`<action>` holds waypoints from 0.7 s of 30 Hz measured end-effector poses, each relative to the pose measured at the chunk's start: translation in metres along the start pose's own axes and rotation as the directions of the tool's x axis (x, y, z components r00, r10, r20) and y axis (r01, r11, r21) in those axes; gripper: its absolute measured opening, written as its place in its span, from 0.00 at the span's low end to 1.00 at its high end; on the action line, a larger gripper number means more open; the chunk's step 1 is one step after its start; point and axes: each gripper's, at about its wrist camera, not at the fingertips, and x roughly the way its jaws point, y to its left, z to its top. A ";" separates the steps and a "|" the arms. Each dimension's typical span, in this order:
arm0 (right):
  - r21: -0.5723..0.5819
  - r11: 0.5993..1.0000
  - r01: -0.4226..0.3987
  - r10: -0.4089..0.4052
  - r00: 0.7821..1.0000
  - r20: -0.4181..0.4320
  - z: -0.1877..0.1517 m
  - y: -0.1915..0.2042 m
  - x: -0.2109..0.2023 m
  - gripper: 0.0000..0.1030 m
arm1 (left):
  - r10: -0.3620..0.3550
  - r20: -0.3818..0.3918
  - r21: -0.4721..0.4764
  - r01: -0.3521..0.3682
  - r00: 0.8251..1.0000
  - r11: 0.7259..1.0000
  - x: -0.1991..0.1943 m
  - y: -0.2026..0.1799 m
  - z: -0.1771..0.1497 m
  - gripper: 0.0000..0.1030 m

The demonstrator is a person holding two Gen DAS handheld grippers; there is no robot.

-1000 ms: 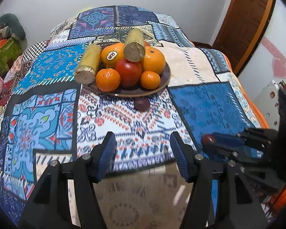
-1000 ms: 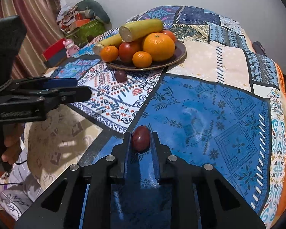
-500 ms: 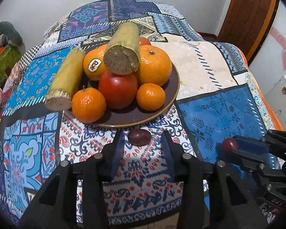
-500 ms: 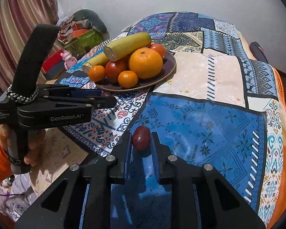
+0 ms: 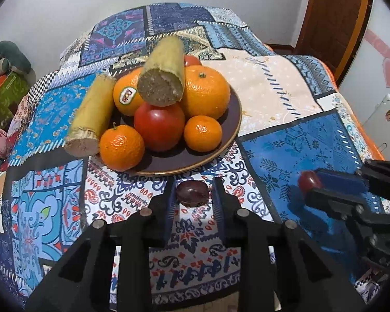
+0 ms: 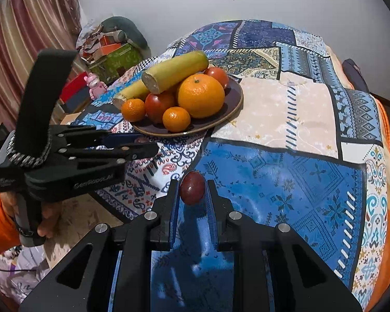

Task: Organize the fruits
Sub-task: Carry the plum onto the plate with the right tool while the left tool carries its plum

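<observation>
A brown plate (image 5: 231, 127) holds oranges, tomatoes and two yellow-green cut stalks. Just in front of its rim, a dark purple fruit (image 5: 192, 195) lies on the patterned cloth, and my left gripper (image 5: 193, 184) is shut on it, a blue pad against each side. In the right wrist view my right gripper (image 6: 192, 184) is shut on a reddish-brown fruit (image 6: 192, 188), held over the blue patch of cloth. The left wrist view shows that gripper (image 5: 317, 184) at the right. The left gripper (image 6: 148, 147) appears at the left of the right wrist view, below the plate (image 6: 234, 106).
A patchwork cloth (image 6: 286, 119) covers the whole surface. Boxes and a pink toy (image 6: 95, 85) sit beyond its far left edge. A wooden door (image 5: 332, 18) stands at the back right. A hand in an orange sleeve (image 6: 2, 223) holds the left gripper.
My left gripper moved forward to the dark fruit in front of the plate and its jaws closed onto it. The right gripper kept hold of its reddish-brown fruit.
</observation>
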 end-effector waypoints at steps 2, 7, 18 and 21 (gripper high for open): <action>0.001 1.000 -0.003 0.003 1.000 0.005 0.004 0.001 0.001 0.18 | -0.007 0.015 0.002 0.007 1.000 1.000 -0.009 0.001 -0.001 0.26; -0.002 1.000 -0.008 0.008 1.000 0.024 0.020 0.003 0.005 0.18 | -0.004 0.058 -0.003 0.004 0.998 1.000 -0.032 0.012 -0.001 0.26; -0.055 0.998 0.009 -0.005 0.997 0.077 0.064 0.017 0.023 0.18 | 0.001 0.118 -0.085 0.009 0.993 0.996 -0.047 0.060 0.026 0.27; -0.054 0.998 0.018 -0.014 0.997 0.080 0.073 0.013 0.028 0.18 | 0.005 0.118 -0.108 0.008 0.993 0.994 -0.041 0.070 0.033 0.27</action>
